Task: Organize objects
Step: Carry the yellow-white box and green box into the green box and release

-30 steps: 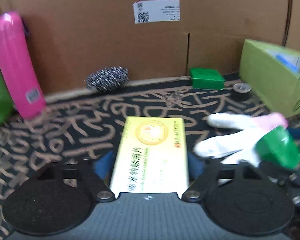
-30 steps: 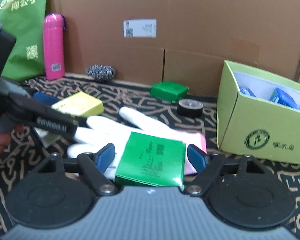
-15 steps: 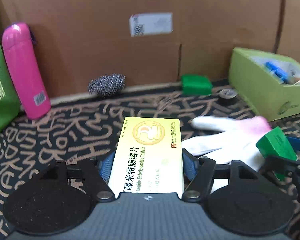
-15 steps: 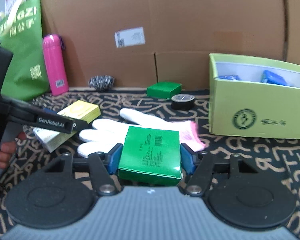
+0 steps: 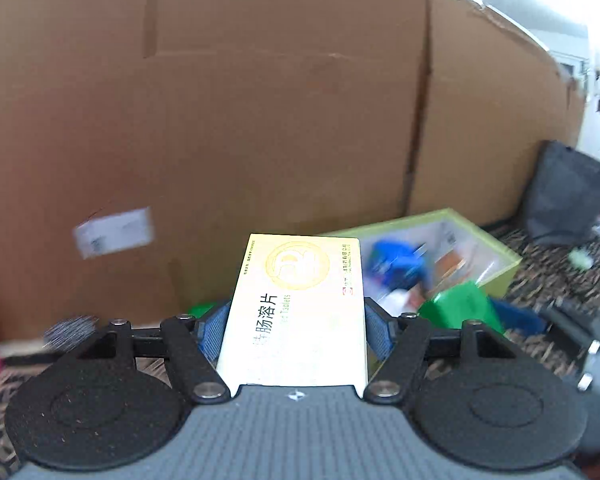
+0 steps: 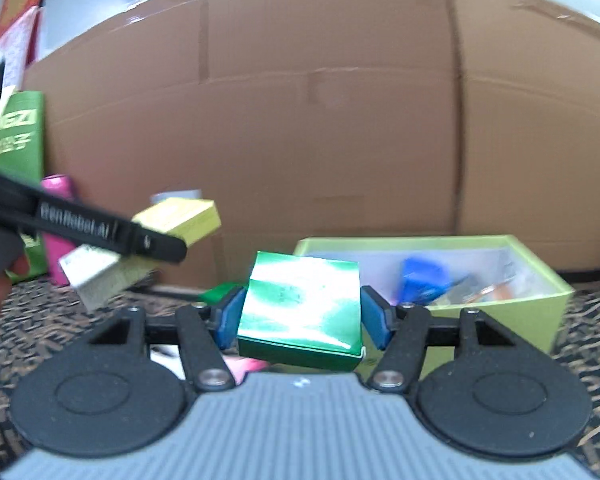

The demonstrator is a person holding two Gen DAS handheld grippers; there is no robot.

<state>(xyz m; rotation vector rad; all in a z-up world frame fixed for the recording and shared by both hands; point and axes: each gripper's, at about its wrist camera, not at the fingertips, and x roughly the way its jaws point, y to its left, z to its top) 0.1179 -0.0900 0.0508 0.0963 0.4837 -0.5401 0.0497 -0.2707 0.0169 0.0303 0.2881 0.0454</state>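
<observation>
both boxes lifted, lime bin [image 6: 540, 308] holding blue packets [image 6: 424, 276]

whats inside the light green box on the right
The light green box holds something blue and blurred orange and white bits; the green box in the right gripper covers its near-left corner.
</observation>
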